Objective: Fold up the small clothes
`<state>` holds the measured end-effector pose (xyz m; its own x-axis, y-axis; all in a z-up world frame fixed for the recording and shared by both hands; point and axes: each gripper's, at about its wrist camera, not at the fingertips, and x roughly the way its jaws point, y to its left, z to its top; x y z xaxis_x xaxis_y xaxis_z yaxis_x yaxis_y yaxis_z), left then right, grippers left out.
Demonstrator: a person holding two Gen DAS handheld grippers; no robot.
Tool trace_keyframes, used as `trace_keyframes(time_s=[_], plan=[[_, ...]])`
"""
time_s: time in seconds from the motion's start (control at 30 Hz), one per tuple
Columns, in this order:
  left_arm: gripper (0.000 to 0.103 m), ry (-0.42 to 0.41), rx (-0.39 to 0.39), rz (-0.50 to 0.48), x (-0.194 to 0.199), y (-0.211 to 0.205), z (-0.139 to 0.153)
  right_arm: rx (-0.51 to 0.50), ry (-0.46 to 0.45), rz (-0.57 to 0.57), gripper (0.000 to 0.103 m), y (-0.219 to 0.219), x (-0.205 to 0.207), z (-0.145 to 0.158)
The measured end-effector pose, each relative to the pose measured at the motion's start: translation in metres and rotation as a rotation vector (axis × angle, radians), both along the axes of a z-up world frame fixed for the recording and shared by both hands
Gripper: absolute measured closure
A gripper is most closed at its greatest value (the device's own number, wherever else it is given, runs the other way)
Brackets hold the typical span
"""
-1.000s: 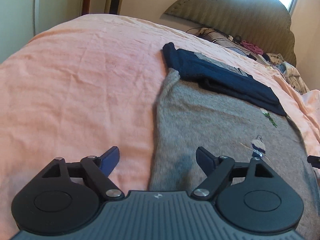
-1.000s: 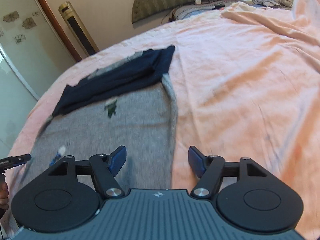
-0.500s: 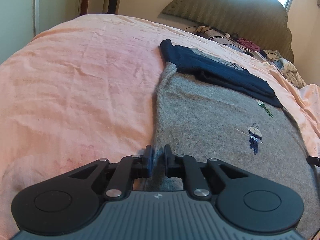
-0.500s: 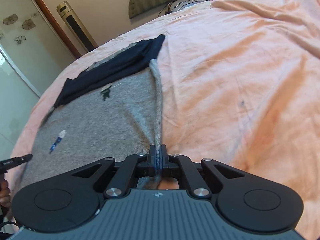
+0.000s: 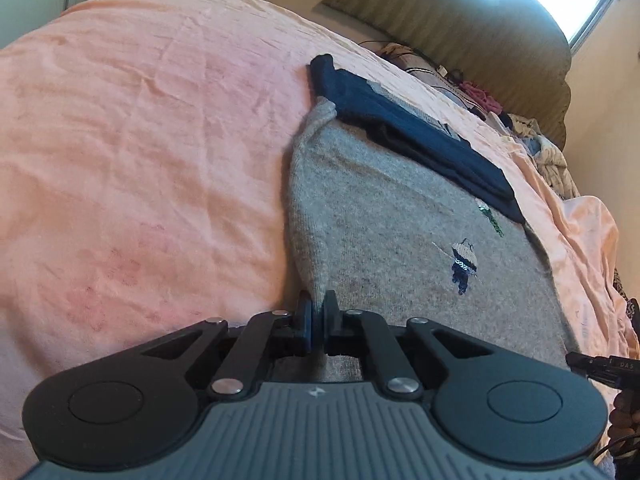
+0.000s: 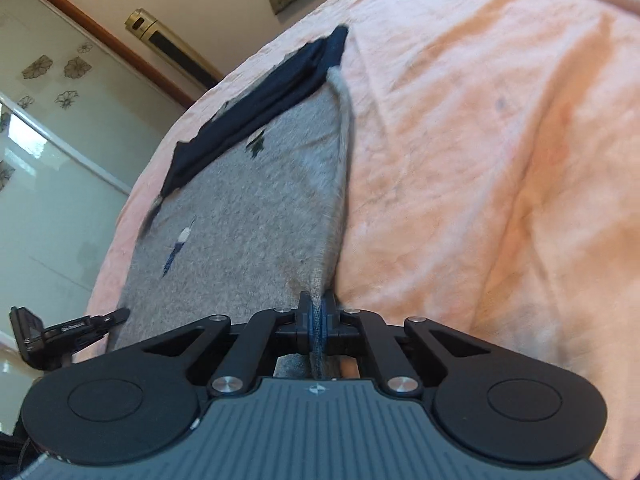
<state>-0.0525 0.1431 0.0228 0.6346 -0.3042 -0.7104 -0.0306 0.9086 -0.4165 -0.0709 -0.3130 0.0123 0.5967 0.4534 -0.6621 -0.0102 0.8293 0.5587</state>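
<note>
Grey knit jumper (image 5: 400,248) lies flat on a pink bedsheet (image 5: 140,140), its long axis running straight away from both tongs toward a folded navy garment (image 5: 404,136) resting across its far end, near the headboard (image 5: 460,28). Left tongs (image 5: 316,320) are clamped shut on the jumper's near left corner; right tongs (image 6: 318,322) are clamped shut on the near right corner, w/ the right side edge pulled up into a taut ridge. Both hands look equally near, so the fold probably carries the near edge forward, away from the person, toward the navy end.
</note>
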Motion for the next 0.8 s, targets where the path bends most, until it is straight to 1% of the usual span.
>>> trace_keyframes(time_s=[0.03,0.07,0.13,0.2,0.23,0.27,0.3,0.33,0.37,0.4,0.43,0.47,0.5,0.53,0.57,0.6,0.63,0.7,0.73,0.77,0.8], plan=[[0.098,-0.018,0.006,-0.008,-0.004,0.002,0.004,-0.015,-0.011,-0.011,0.096,-0.006,-0.003,0.004],[0.098,-0.031,0.008,-0.016,-0.007,0.004,0.006,-0.018,-0.004,-0.024,0.096,-0.014,-0.006,0.003],[0.098,-0.008,0.031,-0.027,-0.008,0.004,-0.002,0.012,0.038,-0.013,0.096,-0.02,-0.005,-0.011],[0.096,0.0,-0.002,-0.015,-0.012,0.009,-0.006,0.052,0.039,-0.022,0.095,-0.019,-0.008,-0.014],[0.091,0.011,-0.028,-0.021,-0.015,0.011,-0.004,0.061,0.04,-0.028,0.085,-0.018,-0.011,-0.011],[0.087,0.027,-0.063,-0.033,-0.018,0.015,-0.003,0.074,0.036,-0.024,0.067,-0.016,-0.015,-0.008],[0.068,0.043,-0.107,-0.042,-0.023,0.019,-0.002,0.104,0.028,-0.001,0.056,-0.014,-0.02,-0.006],[0.044,0.046,-0.158,-0.047,-0.029,0.024,-0.003,0.133,0.031,0.031,0.04,-0.012,-0.024,-0.004],[0.035,0.042,-0.208,-0.046,-0.036,0.028,-0.004,0.149,0.045,0.066,0.038,-0.01,-0.026,-0.004],[0.032,0.044,-0.242,-0.042,-0.042,0.03,-0.005,0.148,0.063,0.088,0.038,-0.006,-0.028,-0.005],[0.033,0.055,-0.256,-0.038,-0.045,0.03,-0.007,0.145,0.066,0.1,0.04,-0.002,-0.03,-0.005],[0.033,0.048,-0.259,-0.035,-0.048,0.028,-0.008,0.147,0.07,0.102,0.051,0.0,-0.03,-0.006],[0.036,0.037,-0.247,-0.029,-0.049,0.025,-0.008,0.141,0.091,0.107,0.065,0.003,-0.028,-0.009],[0.061,0.038,-0.236,-0.028,-0.048,0.021,-0.008,0.12,0.119,0.12,0.091,0.007,-0.024,-0.012],[0.085,0.07,-0.24,-0.041,-0.044,0.019,-0.011,0.097,0.107,0.143,0.092,0.011,-0.024,-0.012],[0.097,0.107,-0.257,-0.044,-0.04,0.017,-0.015,0.075,0.095,0.156,0.093,0.012,-0.024,-0.008],[0.097,0.109,-0.256,-0.031,-0.041,0.017,-0.014,0.048,0.084,0.151,0.093,0.01,-0.026,-0.003],[0.097,0.09,-0.218,-0.045,-0.045,0.016,-0.009,0.028,0.055,0.122,0.095,-0.005,-0.033,0.007],[0.097,0.086,-0.202,-0.048,-0.047,0.017,-0.009,0.007,0.057,0.104,0.096,-0.013,-0.036,0.008],[0.097,0.091,-0.179,-0.039,-0.049,0.019,-0.012,-0.001,0.075,0.082,0.096,-0.023,-0.038,0.003],[0.097,0.086,-0.182,-0.038,-0.049,0.022,-0.016,0.022,0.093,0.074,0.096,-0.029,-0.039,-0.004]])
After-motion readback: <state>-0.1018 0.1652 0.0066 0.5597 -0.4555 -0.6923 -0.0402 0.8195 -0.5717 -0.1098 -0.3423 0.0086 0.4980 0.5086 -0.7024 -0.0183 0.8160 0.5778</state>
